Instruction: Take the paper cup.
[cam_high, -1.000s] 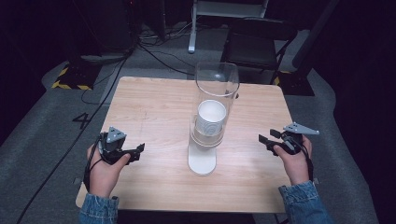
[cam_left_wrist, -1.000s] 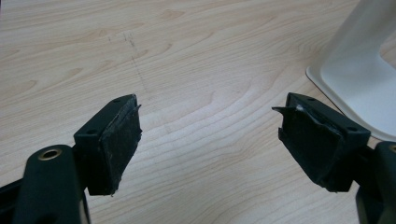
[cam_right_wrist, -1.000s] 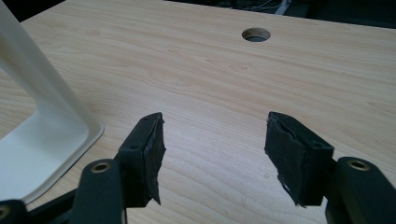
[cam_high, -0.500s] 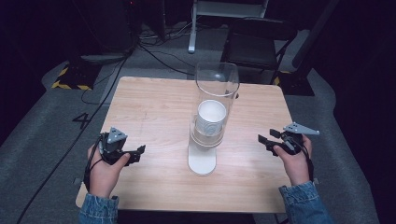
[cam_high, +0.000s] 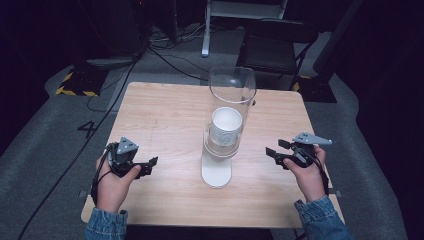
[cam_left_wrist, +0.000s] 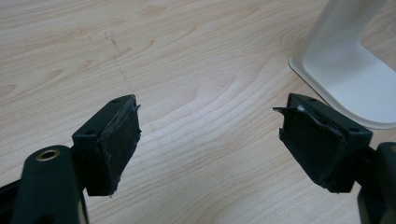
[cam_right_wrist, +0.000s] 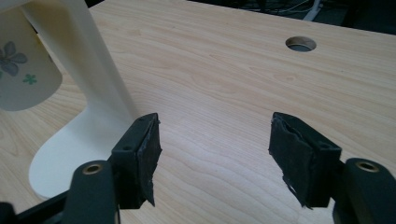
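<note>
My left gripper (cam_high: 150, 164) rests low near the table (cam_high: 165, 115) edge, jaws spread, nothing between them. Right gripper (cam_high: 274, 154) mirrors it, also spread and empty — both aimed inward, I judge, to flank the one white stand (cam_high: 216, 172) between them. One clear tube (cam_high: 231, 107) sits upright on it, holding one stack of flower-printed paper cups (cam_high: 226, 125) — count within unclear.

The table (cam_high: 165, 115) is surfaced in pale wood grain with a smooth, faintly shiny finish. The stand (cam_right_wrist: 88, 107) is made of smooth white plastic, slightly glossy. The tube (cam_high: 232, 95) above it is formed of clear, glossy plastic. The cup (cam_right_wrist: 21, 70) looks like matt paper, printed with flowers. The gripper pads (cam_left_wrist: 116, 149) are faced with matt black rubber, rough and frayed at the edges.
</note>
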